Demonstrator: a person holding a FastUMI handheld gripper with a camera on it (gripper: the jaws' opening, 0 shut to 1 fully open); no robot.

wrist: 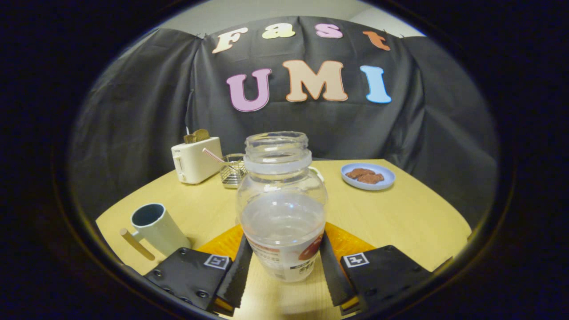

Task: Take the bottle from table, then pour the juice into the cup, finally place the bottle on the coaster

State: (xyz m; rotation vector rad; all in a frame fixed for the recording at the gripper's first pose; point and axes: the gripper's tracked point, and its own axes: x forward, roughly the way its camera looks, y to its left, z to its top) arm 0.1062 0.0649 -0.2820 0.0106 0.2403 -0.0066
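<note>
The gripper [284, 262] has its 2 fingers pressed against either side of the clear, uncapped bottle [282, 204], which stands upright between them, with the orange coaster [351, 242] showing just behind its base on the wooden table [400, 213]. The cup [156, 228] sits off to the left beside the fingers; a toaster [196, 160], a small wire rack [233, 170] and a blue plate [368, 176] stand farther back.

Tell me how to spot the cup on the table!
Start at the clear bottle held between the gripper fingers on the wooden table. Beside the left finger stands the cup, nearer than the white toaster. It is the pale mug with a dark inside and a straight stick handle.
</note>
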